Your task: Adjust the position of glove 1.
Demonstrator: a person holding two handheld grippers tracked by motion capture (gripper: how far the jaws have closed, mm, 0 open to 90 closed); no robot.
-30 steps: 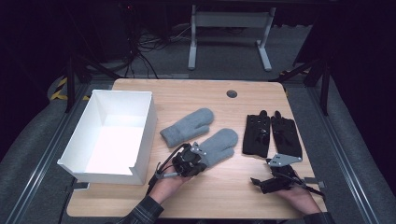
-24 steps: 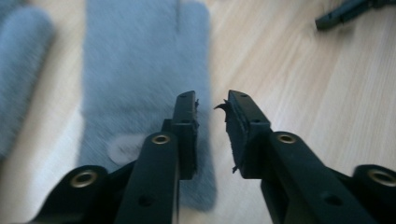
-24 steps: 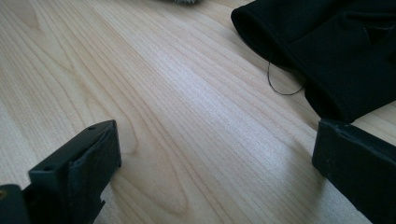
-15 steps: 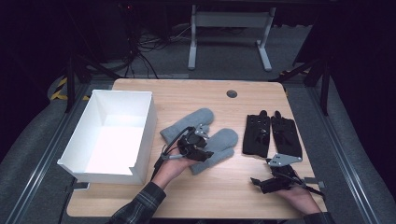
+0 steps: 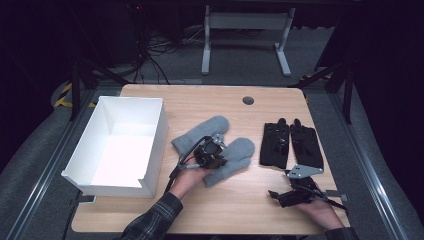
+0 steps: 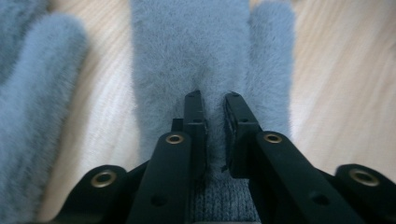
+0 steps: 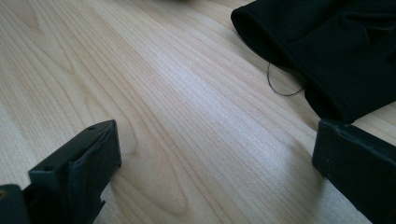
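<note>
Two fuzzy grey mittens lie side by side at mid table: the left mitten [image 5: 200, 134] and the right mitten [image 5: 237, 152]. My left gripper [image 5: 212, 150] rests on the right mitten near its cuff. In the left gripper view the left gripper [image 6: 213, 100] is shut on a ridge of that mitten [image 6: 205, 46], with the other mitten [image 6: 37, 93] to the left. A pair of black gloves [image 5: 290, 144] lies flat to the right. My right gripper [image 5: 280, 196] sits low at the front right, just in front of them. It stands open [image 7: 215, 158] over bare wood, with a black glove cuff [image 7: 336, 46] ahead to the right.
A white open box [image 5: 156, 135] stands at the table's left side, close to the left mitten. A dark round grommet [image 5: 248, 100] sits near the far edge. Bare wooden table [image 5: 235, 205] stretches along the front between the two hands.
My left gripper has moved forward from the mitten's near end onto the right grey mitten. The right gripper has stayed where it was.
</note>
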